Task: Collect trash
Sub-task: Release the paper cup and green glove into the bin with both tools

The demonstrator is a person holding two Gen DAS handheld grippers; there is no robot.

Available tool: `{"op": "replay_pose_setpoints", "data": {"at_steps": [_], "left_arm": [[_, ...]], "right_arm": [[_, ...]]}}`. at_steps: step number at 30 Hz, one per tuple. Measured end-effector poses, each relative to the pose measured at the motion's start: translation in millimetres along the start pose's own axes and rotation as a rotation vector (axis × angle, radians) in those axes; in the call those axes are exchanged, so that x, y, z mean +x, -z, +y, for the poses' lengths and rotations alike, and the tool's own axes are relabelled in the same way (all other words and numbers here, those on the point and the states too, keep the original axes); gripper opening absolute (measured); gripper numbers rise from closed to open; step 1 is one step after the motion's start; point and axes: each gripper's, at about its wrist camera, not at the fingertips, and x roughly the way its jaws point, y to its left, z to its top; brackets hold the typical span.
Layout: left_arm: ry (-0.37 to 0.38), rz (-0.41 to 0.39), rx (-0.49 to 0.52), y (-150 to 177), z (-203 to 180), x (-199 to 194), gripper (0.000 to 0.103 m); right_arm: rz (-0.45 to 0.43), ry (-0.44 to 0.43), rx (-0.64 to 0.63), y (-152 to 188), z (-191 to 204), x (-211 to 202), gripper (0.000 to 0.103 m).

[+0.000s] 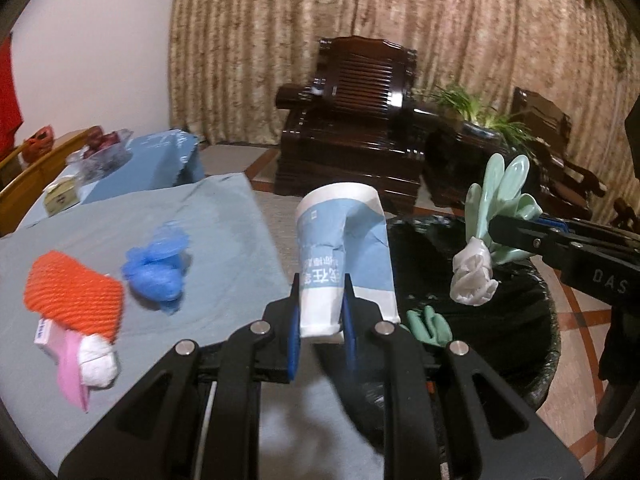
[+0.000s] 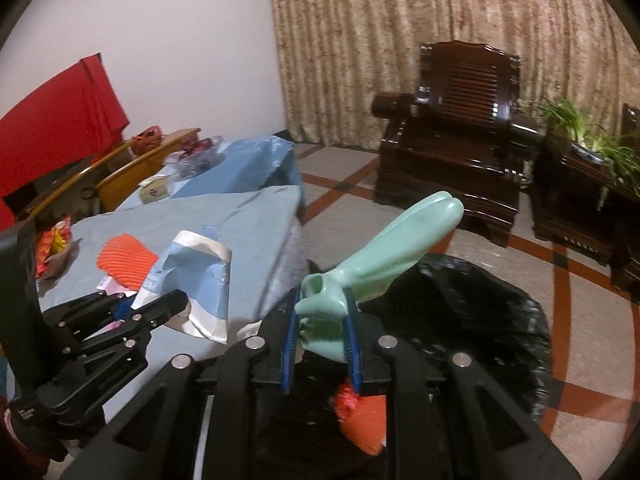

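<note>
Your right tool (image 2: 322,320) is clamped on the green glove (image 2: 384,240), which hangs over the black-lined bin (image 2: 500,320). Your left tool (image 1: 322,316) is clamped on the crushed paper cup (image 1: 340,248), long axis pointing away from you, above the table (image 1: 224,232) edge. The bin lies to that cup's right, so the right tool is nearer the drop.

A home living room: dark carved wooden armchair (image 1: 352,120), beige patterned floor-length curtains (image 1: 400,20), green potted plant (image 2: 580,128) on a dark side cabinet, tiled floor (image 2: 580,280) with red-brown inlay lines.
</note>
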Motion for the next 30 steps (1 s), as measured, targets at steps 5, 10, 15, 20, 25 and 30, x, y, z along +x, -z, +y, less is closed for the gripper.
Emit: {"op": "replay_pose_setpoints", "data": {"at_steps": [5, 10, 15, 20, 25, 30], "left_arm": [[0.025, 0.009, 0.028, -2.4, -22.4, 16.7, 0.016], [0.034, 0.017, 0.032, -3.3, -35.5, 29.2, 0.016], [0.037, 0.039, 0.042, -4.4, -45.5, 43.8, 0.016], [0.038, 0.059, 0.05, -1.8, -50.2, 56.5, 0.017], [0.036, 0.07, 0.056, -1.7, -51.7, 63.6, 0.017], [0.052, 0.076, 0.05, -1.2, -51.5, 68.1, 0.032]], "right_arm": [[0.009, 0.027, 0.018, 4.3, -21.4, -0.2, 0.021], [0.013, 0.04, 0.031, 7.5, -35.1, 2.3, 0.021], [0.034, 0.043, 0.038, 10.0, -47.2, 10.8, 0.021], [0.062, 0.047, 0.044, 15.8, -53.6, 19.7, 0.021], [0.078, 0.054, 0.037, 19.4, -57.5, 25.5, 0.021], [0.088, 0.064, 0.03, 20.2, -60.8, 28.0, 0.03]]}}
